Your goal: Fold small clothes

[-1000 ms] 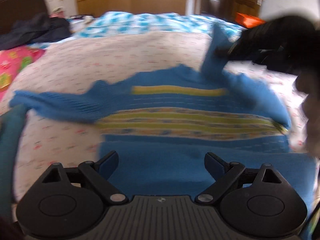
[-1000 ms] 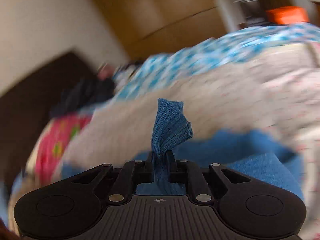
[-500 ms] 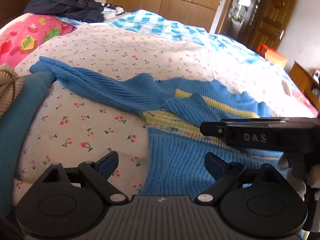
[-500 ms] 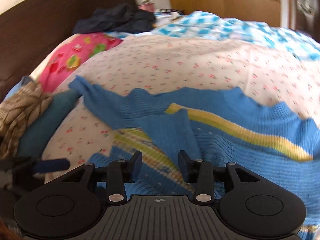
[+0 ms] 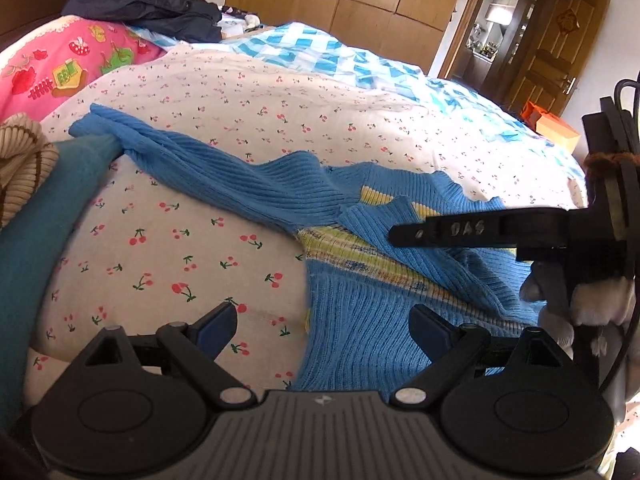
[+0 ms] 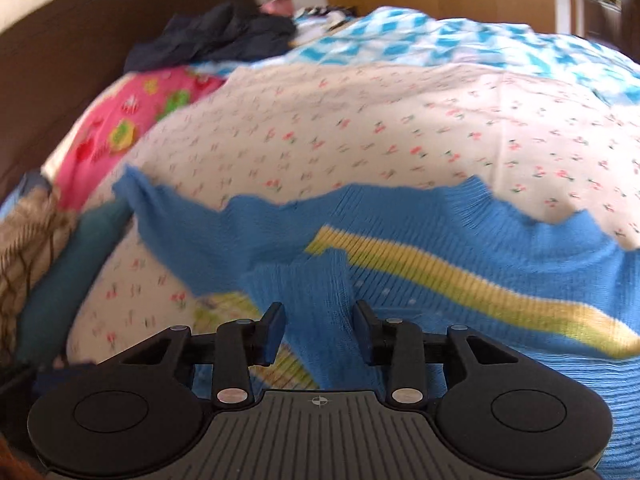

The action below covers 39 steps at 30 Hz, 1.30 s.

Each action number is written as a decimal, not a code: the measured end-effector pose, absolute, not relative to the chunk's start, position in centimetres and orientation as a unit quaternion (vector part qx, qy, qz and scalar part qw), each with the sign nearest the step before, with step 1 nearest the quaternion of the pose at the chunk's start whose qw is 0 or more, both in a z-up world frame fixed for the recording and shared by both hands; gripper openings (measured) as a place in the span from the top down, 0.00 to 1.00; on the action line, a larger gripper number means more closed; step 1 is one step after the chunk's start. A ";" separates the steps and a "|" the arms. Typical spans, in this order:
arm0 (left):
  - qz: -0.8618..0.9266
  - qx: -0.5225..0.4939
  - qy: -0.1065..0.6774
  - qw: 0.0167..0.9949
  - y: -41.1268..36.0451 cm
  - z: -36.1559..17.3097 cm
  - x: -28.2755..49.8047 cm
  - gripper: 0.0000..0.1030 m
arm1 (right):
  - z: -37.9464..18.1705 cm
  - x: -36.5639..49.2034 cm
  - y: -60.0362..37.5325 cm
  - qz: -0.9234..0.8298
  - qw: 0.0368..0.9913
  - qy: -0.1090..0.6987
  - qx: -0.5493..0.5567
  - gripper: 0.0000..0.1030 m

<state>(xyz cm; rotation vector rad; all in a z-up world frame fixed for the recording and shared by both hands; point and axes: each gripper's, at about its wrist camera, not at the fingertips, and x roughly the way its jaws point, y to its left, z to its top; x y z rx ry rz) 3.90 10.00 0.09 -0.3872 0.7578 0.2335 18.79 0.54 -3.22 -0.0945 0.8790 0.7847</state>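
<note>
From your left wrist view, your left gripper (image 5: 322, 326) stands wide with nothing held, over the hem edge of the blue sweater (image 5: 360, 308) spread on the bed's cherry-print sheet (image 5: 168, 248). One sleeve (image 5: 188, 160) stretches away to the left toward a teal cushion (image 5: 44, 216). Your right gripper (image 5: 404, 236) reaches in from the right above the folded-in sleeve.

From your right wrist view, your right gripper (image 6: 320, 330) is half open and closing, the folded sleeve (image 6: 320, 280) lying between its fingers unpinched.
</note>
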 end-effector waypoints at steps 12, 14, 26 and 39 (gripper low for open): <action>0.115 -0.184 0.373 0.902 9.9 -0.2 4.1 0.06 | -1.1 17.9 -1.5 0.410 0.812 0.412 0.055 0.97; 0.115 -0.186 0.373 0.902 9.9 -0.2 4.1 0.06 | -1.1 17.6 -0.9 0.442 0.787 0.429 0.033 0.95; 0.113 -0.195 0.372 0.901 10.2 -0.1 4.0 0.06 | -1.7 18.4 0.8 0.424 0.810 0.399 -0.062 0.64; 0.117 -0.191 0.375 0.899 10.1 -0.3 4.2 0.06 | 0.5 18.8 -4.1 0.357 0.847 0.388 0.066 0.93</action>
